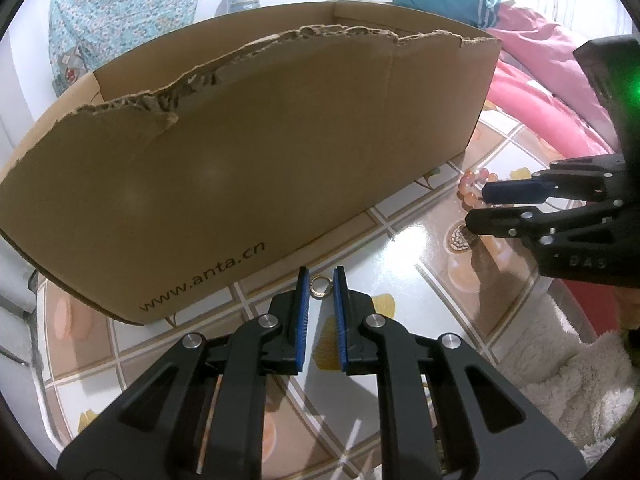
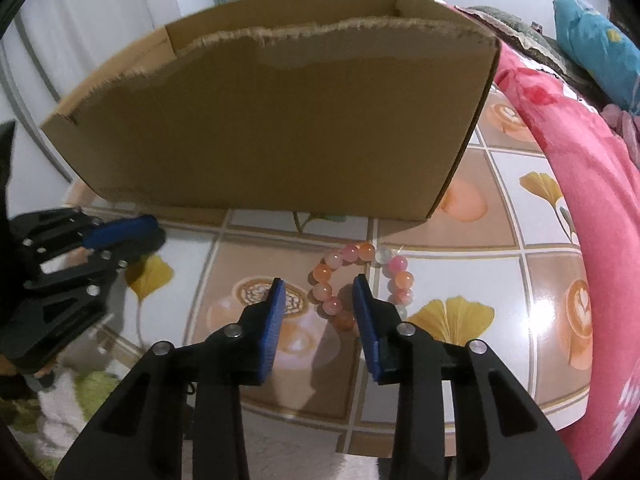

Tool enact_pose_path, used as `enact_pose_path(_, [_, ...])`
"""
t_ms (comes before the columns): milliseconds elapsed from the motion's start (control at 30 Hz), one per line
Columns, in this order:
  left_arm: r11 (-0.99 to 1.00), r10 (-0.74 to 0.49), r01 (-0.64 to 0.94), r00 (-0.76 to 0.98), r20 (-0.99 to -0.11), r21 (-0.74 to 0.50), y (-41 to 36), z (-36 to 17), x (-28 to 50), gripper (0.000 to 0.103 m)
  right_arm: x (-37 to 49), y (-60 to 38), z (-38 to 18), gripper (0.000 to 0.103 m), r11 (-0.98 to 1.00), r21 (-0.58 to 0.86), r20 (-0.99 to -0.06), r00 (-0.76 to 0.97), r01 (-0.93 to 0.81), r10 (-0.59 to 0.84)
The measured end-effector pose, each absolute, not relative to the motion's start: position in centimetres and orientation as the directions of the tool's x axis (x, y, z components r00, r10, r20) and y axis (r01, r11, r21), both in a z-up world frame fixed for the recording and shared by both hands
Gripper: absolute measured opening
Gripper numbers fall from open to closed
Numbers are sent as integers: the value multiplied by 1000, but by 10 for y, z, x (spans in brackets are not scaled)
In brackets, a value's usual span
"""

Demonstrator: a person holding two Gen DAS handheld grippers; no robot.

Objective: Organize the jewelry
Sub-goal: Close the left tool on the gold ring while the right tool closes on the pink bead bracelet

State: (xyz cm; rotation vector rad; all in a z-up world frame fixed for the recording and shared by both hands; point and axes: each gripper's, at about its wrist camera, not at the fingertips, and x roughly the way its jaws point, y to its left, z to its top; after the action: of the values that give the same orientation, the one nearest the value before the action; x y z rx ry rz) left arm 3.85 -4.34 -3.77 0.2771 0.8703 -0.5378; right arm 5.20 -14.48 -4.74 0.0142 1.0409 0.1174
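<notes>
**A:** so where's the jewelry at? I see a small thin gold metal ring (image 1: 321,285) sitting right between the tips of the left gripper (image 1: 321,289), on the glossy table with the tile-and-ginkgo-leaf print (image 1: 404,252).

**B:** yep, pads nearly closed around it. Can't tell if they actually pinch it or just bracket it, it looks like it's lying on the table.

**A:** and the bracelet of round pink and orange beads (image 2: 352,280)?

**B:** the right gripper (image 2: 319,292) is partly open, straddling the near-left side of the loop, not squeezing yet.

**A:** so we're at the grab step, both pieces.

**B:** I reckon so. Next is closing firmly, lifting clear, then up over the torn rim of the big brown cardboard box (image 1: 240,168) just ahead of both grippers. That ring could easily slip.
</notes>
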Motion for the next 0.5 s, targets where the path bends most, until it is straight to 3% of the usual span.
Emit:
enact_pose_path(400, [836,-337,548,523,-783,6,-44,-38,39,11,68,-139,-45,10,994,83,-866,487,-77,110])
enact_pose_path(500, [836,-337,549,523,-783,8,-43,-38,39,11,68,-139,-44,10,993,92,-865,487,-75,117])
